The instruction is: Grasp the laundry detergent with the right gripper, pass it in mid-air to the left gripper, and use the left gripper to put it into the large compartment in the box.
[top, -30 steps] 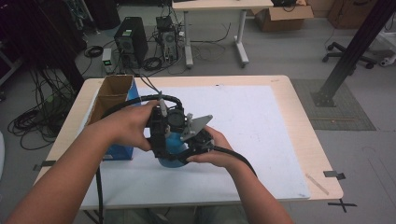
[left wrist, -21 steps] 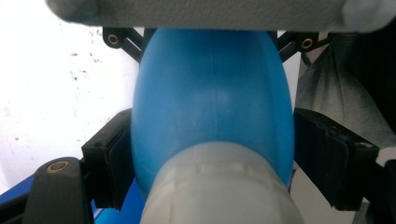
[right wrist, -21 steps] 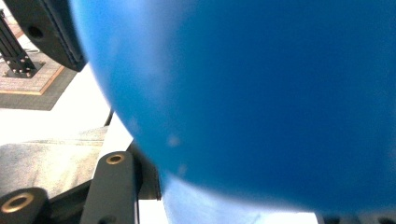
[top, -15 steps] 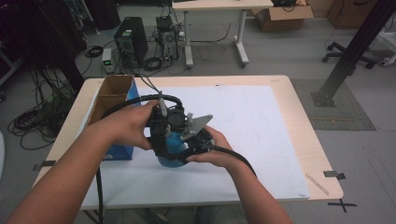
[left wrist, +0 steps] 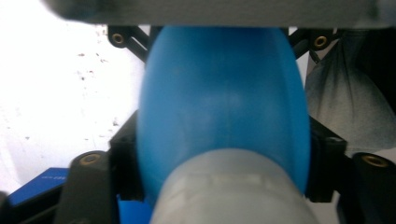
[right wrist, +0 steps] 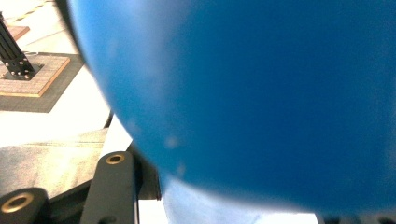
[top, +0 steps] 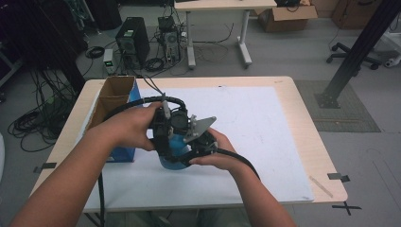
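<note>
A blue egg-shaped bottle [top: 171,144] with a pale grey cap [left wrist: 229,191] is held upright over the white sheet, near the table's front. My left gripper [top: 164,136] comes at it from the left. Its black fingers [left wrist: 125,163] press both flanks of the blue body [left wrist: 224,102], and its jaws have just been closing on it. My right gripper [top: 197,147] holds the bottle from the right, shut on it. In the right gripper view the blue wall [right wrist: 261,93] sits very close, with one black finger [right wrist: 114,186] beside it.
An open cardboard box [top: 112,93] stands at the table's left edge, with a blue box [top: 124,154] in front of it. A white sheet [top: 250,118] covers most of the wooden table [top: 316,142]. Cables and computers lie on the floor beyond.
</note>
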`<action>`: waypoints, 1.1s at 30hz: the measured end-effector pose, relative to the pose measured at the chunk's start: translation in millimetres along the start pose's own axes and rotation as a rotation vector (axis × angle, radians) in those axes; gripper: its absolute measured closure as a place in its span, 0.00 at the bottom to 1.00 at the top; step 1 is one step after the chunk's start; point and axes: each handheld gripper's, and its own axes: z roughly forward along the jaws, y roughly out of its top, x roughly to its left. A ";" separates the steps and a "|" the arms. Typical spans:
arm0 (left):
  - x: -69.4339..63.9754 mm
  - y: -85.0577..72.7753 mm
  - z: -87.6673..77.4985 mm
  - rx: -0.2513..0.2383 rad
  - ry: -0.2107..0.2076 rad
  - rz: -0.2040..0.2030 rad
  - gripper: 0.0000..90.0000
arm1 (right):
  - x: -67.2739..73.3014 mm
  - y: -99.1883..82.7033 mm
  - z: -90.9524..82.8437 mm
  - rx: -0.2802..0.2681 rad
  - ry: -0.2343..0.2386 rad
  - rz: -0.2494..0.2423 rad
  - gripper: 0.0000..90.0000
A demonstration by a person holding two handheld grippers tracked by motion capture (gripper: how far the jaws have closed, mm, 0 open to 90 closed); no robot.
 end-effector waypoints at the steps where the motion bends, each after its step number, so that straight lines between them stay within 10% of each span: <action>1: 0.0 -0.1 0.1 -0.006 0.005 -0.006 0.40 | 0.1 0.1 -0.3 0.002 -0.001 -0.003 0.50; 26: -1.7 9.9 -2.1 0.047 0.019 -0.037 0.43 | -1.4 -2.6 -4.8 -0.009 0.017 -0.009 0.48; 33: 3.9 6.9 -4.1 0.054 0.017 -0.052 0.43 | -4.3 -11.5 -11.7 -0.040 0.016 0.062 0.34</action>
